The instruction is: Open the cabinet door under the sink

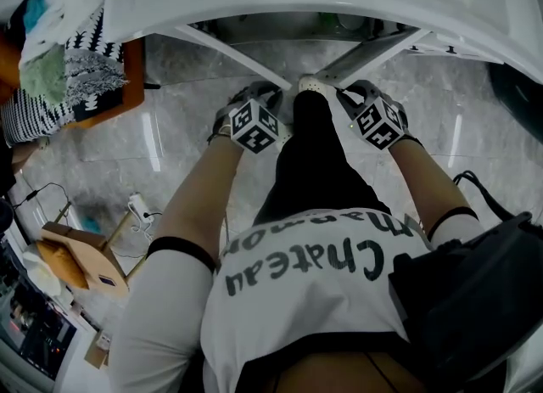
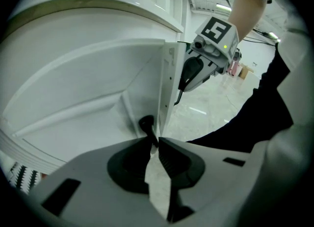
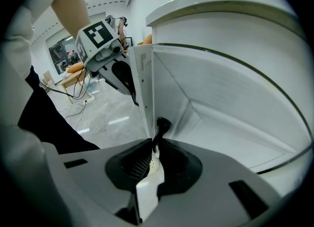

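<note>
Cabinet knobs (image 2: 146, 122) (image 3: 162, 123), hidden in head view, are clamped by left tool (image 2: 156, 141) and right tool (image 3: 153, 145).

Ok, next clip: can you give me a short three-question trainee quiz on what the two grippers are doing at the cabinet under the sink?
1. True or false: the left gripper is shut on the black left knob of the left door.
2. What is between the jaws of the right gripper?
A) a cloth
B) the black right knob of the right door
C) nothing
3. In the head view, are the two doors flat against the cabinet or swung out towards the person?

Key: 1 true. 2 B. 3 swung out, forming a V in front of the person.
</note>
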The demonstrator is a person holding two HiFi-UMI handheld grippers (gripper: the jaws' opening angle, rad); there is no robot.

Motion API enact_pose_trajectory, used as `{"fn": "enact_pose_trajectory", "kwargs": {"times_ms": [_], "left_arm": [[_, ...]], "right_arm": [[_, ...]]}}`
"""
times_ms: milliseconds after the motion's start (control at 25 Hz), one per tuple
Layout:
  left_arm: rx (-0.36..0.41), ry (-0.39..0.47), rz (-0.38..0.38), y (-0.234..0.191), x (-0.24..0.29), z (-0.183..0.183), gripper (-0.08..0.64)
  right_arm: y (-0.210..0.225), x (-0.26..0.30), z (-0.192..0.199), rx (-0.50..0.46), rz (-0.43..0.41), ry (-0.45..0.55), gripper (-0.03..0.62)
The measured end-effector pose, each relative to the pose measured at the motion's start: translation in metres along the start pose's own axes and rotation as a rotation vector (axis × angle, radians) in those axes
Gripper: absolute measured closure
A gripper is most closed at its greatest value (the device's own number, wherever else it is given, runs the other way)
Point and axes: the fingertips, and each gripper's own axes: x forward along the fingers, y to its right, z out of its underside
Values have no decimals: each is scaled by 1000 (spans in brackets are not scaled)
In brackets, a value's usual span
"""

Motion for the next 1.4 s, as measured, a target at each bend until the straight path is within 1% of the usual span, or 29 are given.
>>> {"fn": "enact_pose_trajectory", "kwargs": {"times_ms": [120, 280, 360, 480, 640, 840, 1200, 1400], "left_arm": [[11, -1, -3, 2, -3, 6, 522], [91, -26, -1, 8, -6, 15, 522], [102, -31, -1, 9, -8, 20, 522], [92, -32, -1, 10, -11, 25, 522], [99, -39, 5, 13, -15, 32, 522], [85, -51, 3, 15, -23, 46, 522], [56, -52, -21, 16, -28, 53, 522], [73, -85, -6, 17, -29, 53, 522]], "right_arm": [[-4, -3, 5, -24, -5, -15, 555], [-9, -9, 19, -80, -30, -48, 555], [-12, -11, 24, -100, -38, -63, 555], [-13, -13, 27, -109, -35, -86, 555], [-14, -17, 35, -128, -33, -115, 554], [-15, -20, 43, -122, -28, -134, 554], [-18, -25, 48, -149, -59, -150, 554], [-22, -33, 59, -165, -83, -154, 554]]}}
